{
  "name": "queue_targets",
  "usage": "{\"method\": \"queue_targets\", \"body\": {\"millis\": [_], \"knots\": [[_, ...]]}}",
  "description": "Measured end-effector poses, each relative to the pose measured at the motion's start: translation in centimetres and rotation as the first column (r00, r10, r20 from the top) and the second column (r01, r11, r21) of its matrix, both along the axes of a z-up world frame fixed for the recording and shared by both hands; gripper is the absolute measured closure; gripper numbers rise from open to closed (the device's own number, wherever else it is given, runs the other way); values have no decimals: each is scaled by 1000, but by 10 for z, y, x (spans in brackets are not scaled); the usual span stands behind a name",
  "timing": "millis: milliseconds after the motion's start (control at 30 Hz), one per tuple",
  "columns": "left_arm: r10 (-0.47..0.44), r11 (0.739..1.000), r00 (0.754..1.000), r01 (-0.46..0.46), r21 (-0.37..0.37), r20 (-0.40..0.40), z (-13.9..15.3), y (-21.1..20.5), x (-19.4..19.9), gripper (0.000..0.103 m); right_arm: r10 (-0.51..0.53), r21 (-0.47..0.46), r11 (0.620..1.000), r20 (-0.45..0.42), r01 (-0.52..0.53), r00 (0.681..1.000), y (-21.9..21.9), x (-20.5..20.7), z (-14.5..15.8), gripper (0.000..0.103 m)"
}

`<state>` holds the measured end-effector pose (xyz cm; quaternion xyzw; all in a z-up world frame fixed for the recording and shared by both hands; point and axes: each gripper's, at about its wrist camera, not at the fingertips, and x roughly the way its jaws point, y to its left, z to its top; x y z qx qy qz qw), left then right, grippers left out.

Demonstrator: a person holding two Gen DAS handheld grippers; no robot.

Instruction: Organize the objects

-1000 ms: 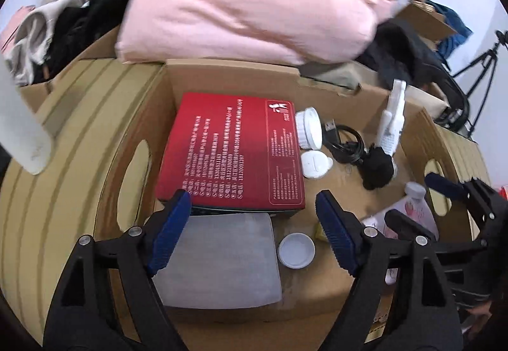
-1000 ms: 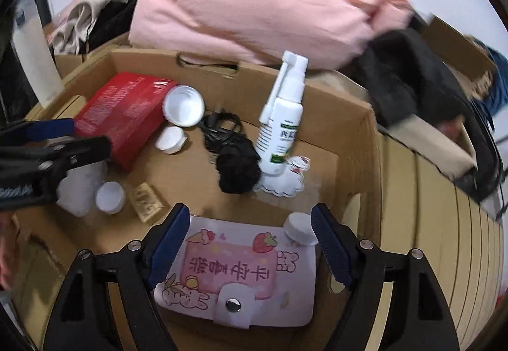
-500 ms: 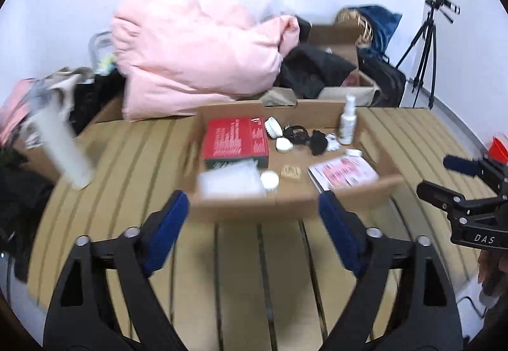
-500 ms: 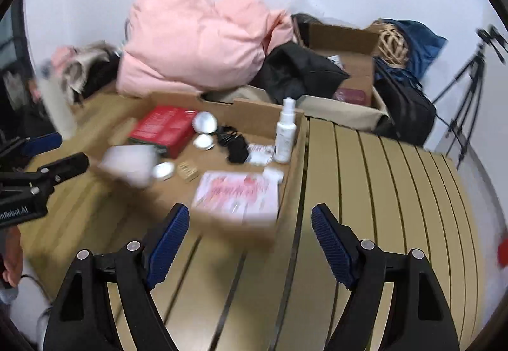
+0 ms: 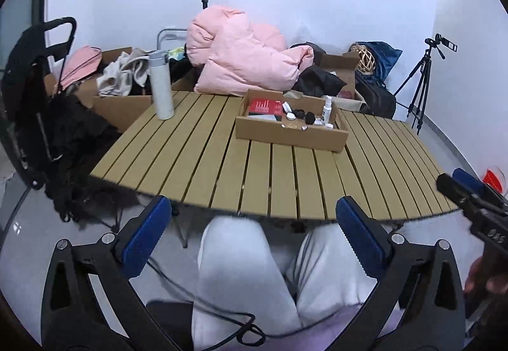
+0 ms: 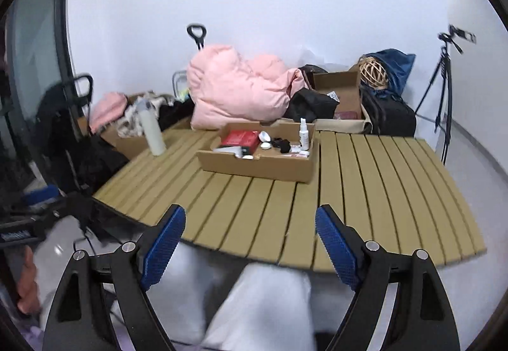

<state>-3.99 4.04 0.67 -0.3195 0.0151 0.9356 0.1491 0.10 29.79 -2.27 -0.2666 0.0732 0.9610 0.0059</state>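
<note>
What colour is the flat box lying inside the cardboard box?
The flat box is red, clearest in the right wrist view.

The small items in the cardboard box (image 5: 290, 136) at twelve o'clock are perhaps caps, too small to tell; the tripod (image 6: 444, 103) is blurred.

You sat in a cluttered spare room at home: a slatted folding table (image 5: 273, 157), a pink duvet (image 5: 244, 62) at twelve o'clock, clothes-filled cartons (image 5: 117, 81) at ten, a camera tripod (image 5: 422, 81) at two.
</note>
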Motion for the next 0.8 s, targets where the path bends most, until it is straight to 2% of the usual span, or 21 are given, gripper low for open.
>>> {"method": "queue_targets", "body": {"millis": [67, 167, 467, 633, 800], "knots": [[-25, 1000, 1000, 25, -8, -6, 1, 2, 11, 0, 20, -29, 999, -4, -20, 1000, -3, 17, 1, 16], [-44, 999, 999, 43, -30, -30, 5, 7, 22, 0, 19, 41, 999, -6, -19, 1000, -13, 32, 5, 16], [-55, 998, 994, 51, -46, -98, 13, 12, 45, 0, 15, 49, 999, -33, -13, 999, -16, 46, 10, 16], [-73, 996, 991, 67, -57, -108, 12, 14, 49, 0, 10, 64, 998, -48, -7, 999, -21, 56, 13, 16], [-85, 995, 992, 80, -60, -91, 9, 17, 47, 0, 14, 80, 997, -24, -12, 1000, -24, 51, 9, 16]]}}
